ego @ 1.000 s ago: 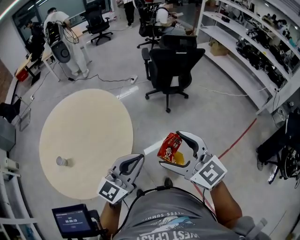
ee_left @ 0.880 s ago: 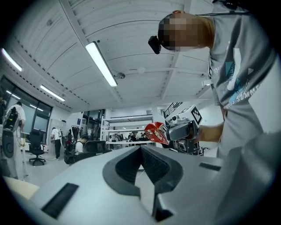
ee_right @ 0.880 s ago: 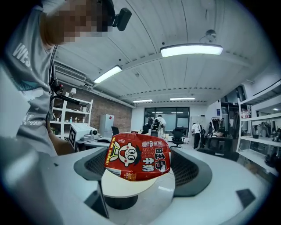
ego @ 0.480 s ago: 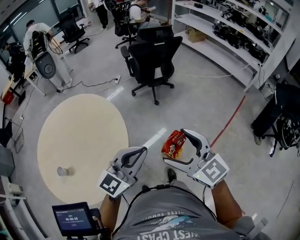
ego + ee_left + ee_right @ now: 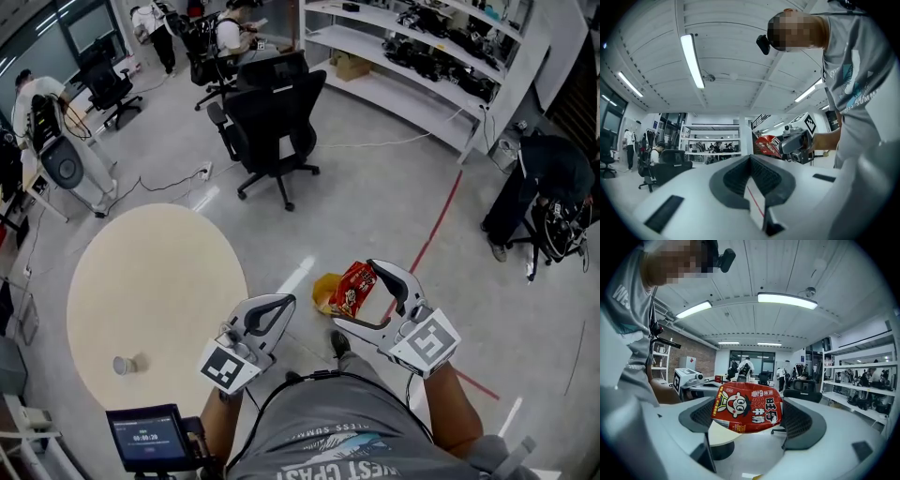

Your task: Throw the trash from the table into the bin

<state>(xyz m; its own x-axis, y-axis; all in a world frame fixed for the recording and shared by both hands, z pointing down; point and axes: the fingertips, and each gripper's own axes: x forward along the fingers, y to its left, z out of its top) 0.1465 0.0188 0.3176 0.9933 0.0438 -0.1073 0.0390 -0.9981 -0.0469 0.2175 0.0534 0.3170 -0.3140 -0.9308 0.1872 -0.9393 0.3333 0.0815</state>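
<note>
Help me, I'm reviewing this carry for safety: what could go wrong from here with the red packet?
The right gripper holds the red snack packet by its crumpled sides between wide-set jaws; so light a bag may slip out.
No bin shows in any view, and an office chair and floor cable lie ahead: possible snags.
A small cup sits on the table and could be forgotten.

Downward head view, two level close-ups.

Shows crinkled glossy plastic on the red snack packet (image 5: 747,408), smooth matt white plastic and ribbed dark pads (image 5: 804,420) on the right gripper (image 5: 354,294), matt tabletop (image 5: 159,281), polished floor (image 5: 375,187).
</note>
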